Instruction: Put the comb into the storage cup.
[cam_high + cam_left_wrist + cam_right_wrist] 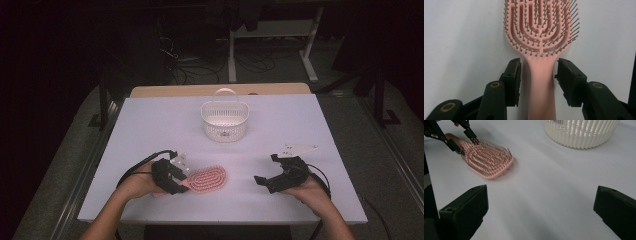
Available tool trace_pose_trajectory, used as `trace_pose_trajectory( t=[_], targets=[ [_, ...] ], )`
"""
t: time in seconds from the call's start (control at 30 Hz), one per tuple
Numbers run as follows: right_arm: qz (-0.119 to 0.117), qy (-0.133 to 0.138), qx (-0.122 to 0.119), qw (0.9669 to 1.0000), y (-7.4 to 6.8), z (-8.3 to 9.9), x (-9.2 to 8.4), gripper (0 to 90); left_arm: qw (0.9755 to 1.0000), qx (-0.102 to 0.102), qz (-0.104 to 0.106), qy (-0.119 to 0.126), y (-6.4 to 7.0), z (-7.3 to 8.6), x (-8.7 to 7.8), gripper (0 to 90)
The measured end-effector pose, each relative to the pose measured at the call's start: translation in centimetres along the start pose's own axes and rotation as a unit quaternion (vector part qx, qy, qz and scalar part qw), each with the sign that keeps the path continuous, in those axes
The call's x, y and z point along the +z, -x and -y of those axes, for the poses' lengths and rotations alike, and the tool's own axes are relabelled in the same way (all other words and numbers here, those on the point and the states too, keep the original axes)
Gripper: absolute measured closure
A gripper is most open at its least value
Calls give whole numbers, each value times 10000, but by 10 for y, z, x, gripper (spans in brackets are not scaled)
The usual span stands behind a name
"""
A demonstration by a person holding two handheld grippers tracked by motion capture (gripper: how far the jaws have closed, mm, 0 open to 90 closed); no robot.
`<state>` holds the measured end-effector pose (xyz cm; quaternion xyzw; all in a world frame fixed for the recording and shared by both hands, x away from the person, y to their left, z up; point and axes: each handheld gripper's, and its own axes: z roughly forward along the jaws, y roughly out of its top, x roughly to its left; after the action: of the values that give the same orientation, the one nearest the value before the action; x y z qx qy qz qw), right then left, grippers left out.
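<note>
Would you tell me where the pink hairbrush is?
The pink hairbrush lies front left on the table, its handle between the left gripper jaws.

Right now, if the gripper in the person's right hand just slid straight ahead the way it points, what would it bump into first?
Probably nothing soon: the right gripper faces bare white table. The pink hairbrush lies left of that line, the white basket farther off to the right. Depth is hard to judge.

Hairbrush (207,180) on table (150,125), near edge, basket (224,120) behind it
</note>
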<state>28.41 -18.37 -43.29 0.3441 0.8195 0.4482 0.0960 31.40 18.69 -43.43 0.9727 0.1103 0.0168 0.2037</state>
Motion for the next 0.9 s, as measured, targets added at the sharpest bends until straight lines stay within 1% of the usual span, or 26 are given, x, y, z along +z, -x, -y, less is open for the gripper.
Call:
trace_pose_trajectory(
  t=[0.13,0.33,0.4,0.7,0.83,0.9],
  targets=[
    [4,5,5,10000,0,0,0,0,10000,6,-6,-85,0,0,2,576],
    [6,8,3,10000,0,0,0,0,9999,-20,-37,-119,0,-1,3,606],
    [6,6,4,10000,0,0,0,0,9999,-29,-69,-136,0,-2,3,608],
    [4,6,7,10000,0,0,0,0,9997,-32,-90,-212,1,-4,3,627],
    [4,3,2,10000,0,0,0,0,9996,-23,-91,-261,0,-5,3,653],
    [4,7,7,10000,0,0,0,0,9996,-53,-87,-255,0,-5,4,670]
  ],
)
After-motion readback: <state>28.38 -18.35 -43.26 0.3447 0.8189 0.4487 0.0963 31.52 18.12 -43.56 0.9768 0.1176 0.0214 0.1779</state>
